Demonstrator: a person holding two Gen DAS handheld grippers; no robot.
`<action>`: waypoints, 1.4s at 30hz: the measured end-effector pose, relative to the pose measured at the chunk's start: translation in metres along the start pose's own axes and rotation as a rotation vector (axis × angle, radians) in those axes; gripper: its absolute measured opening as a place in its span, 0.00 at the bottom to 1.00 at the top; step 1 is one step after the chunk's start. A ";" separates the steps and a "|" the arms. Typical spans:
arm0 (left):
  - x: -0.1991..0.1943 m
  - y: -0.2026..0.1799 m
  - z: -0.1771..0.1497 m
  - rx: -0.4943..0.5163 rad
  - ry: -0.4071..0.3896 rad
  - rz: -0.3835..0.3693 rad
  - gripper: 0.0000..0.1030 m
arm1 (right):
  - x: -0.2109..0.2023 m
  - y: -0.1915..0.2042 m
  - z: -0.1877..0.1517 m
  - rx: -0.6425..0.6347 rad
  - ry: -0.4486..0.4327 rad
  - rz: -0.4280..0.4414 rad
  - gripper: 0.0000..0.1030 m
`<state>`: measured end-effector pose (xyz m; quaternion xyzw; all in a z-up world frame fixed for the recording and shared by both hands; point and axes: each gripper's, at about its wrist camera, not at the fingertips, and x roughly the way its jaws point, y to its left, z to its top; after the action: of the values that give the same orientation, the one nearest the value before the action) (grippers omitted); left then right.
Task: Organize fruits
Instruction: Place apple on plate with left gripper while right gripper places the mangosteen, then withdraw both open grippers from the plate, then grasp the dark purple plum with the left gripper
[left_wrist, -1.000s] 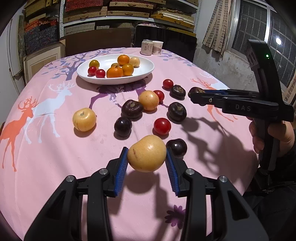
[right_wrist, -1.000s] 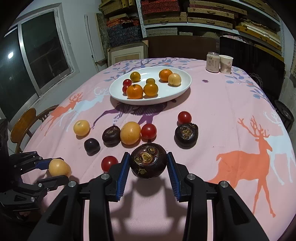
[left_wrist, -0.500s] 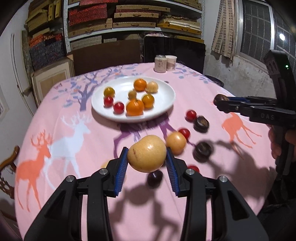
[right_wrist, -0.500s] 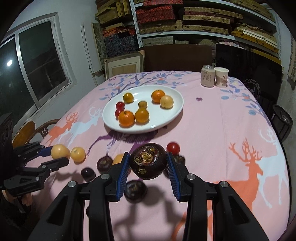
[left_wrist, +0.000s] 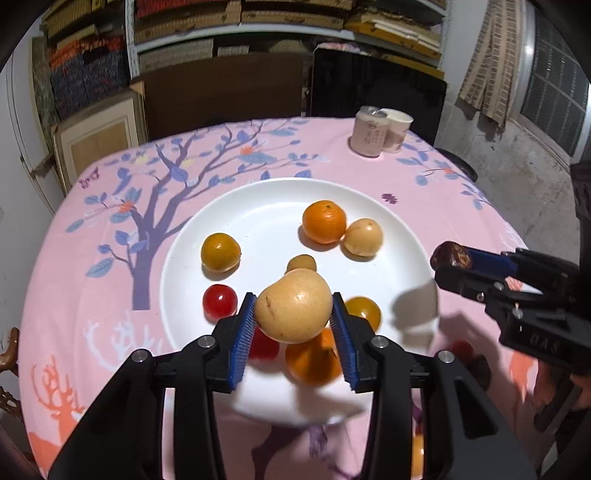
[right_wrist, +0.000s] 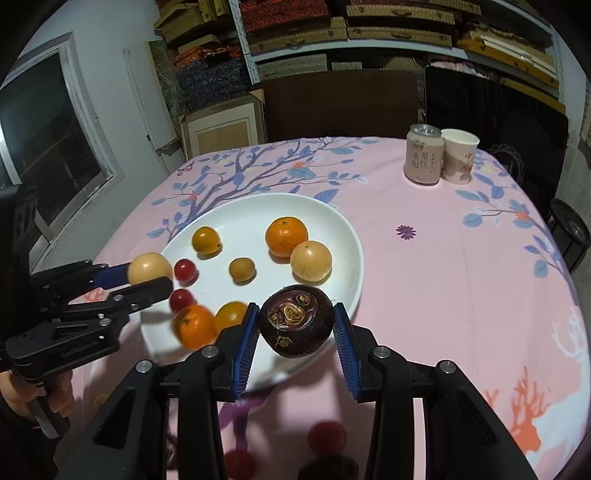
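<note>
A round table covered by a pink tablecloth (right_wrist: 443, 266) printed with deer and a blue-leafed tree fills both views. Near its middle sits a white plate (left_wrist: 258, 206) holding small fruits: an orange (left_wrist: 324, 220), a pale yellow fruit (left_wrist: 362, 237) touching it, yellow-orange tomatoes and red cherry tomatoes. The left gripper (left_wrist: 293, 314) hangs above the near part of the plate, its blue-padded fingers partly closed and pressing on both sides of a pale yellow pear-shaped fruit (left_wrist: 293, 306), which is lifted clear of the plate. The right gripper (right_wrist: 293, 325) is above the plate's near right rim, its fingers likewise partly closed and clamped on a dark brown round fruit (right_wrist: 295, 319) with a rough, patterned end facing the camera. Each gripper appears from the side in the other's view, held by a person's hand. A drink can (right_wrist: 424, 154) and a paper cup (right_wrist: 459, 156) stand side by side at the far right of the table. More fruit lies blurred on the cloth near the cameras.
</note>
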<state>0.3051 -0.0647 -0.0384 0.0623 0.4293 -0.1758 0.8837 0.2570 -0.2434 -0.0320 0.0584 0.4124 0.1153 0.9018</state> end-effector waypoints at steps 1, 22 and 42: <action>0.011 0.002 0.003 -0.008 0.019 -0.001 0.38 | 0.008 -0.001 0.002 0.002 0.007 -0.001 0.39; -0.069 -0.004 -0.066 -0.014 -0.075 -0.041 0.79 | -0.051 0.005 -0.049 -0.015 -0.080 0.032 0.57; -0.080 -0.046 -0.203 0.110 0.018 -0.020 0.57 | -0.088 0.037 -0.181 -0.107 -0.009 -0.003 0.57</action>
<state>0.0929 -0.0341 -0.1010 0.1081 0.4276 -0.2073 0.8732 0.0583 -0.2280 -0.0782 0.0100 0.4017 0.1356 0.9056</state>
